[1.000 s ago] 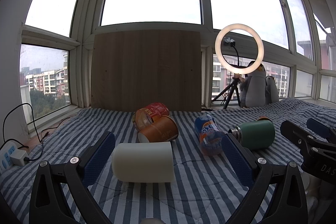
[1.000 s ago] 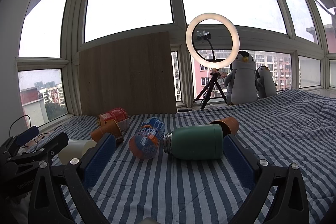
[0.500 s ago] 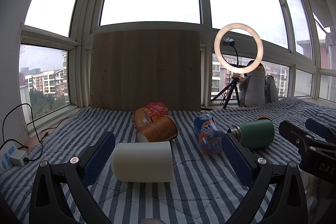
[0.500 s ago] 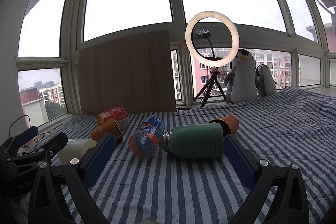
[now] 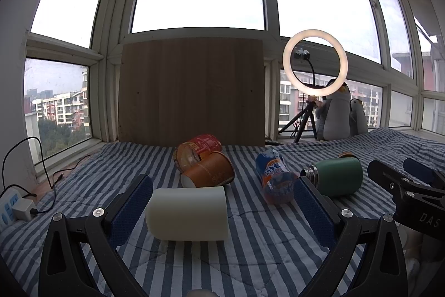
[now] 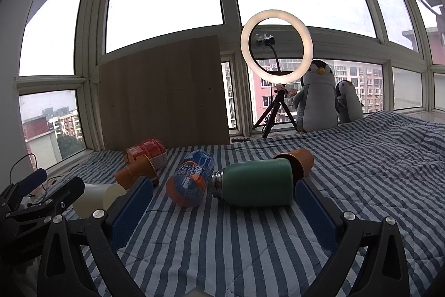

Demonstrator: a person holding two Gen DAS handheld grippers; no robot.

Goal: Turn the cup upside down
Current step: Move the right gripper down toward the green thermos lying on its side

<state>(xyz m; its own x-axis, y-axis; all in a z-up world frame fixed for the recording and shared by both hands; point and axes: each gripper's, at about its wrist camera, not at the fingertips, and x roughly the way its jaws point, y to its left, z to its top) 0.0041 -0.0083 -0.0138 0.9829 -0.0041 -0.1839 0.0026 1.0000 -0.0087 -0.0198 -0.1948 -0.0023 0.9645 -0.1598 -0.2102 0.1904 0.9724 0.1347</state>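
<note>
A cream white cup [image 5: 187, 213] lies on its side on the striped bedspread, between my left gripper's fingers. My left gripper [image 5: 222, 202] is open, its blue pads apart on either side of the cup, not touching it. The cup also shows at the left in the right wrist view [image 6: 97, 198]. My right gripper [image 6: 224, 203] is open and empty, with a green flask [image 6: 254, 184] lying on its side just ahead of its fingers. An orange paper cup [image 5: 208, 170] lies on its side behind the white cup.
A red can [image 5: 198, 151], a Fanta bottle [image 5: 274, 178] and a brown cup [image 6: 297, 160] lie on the bedspread [image 6: 361, 185]. A wooden board [image 5: 192, 91], ring light [image 5: 315, 63] and penguin toys [image 6: 317, 96] stand at the windows. A power strip [image 5: 14, 209] lies at the left.
</note>
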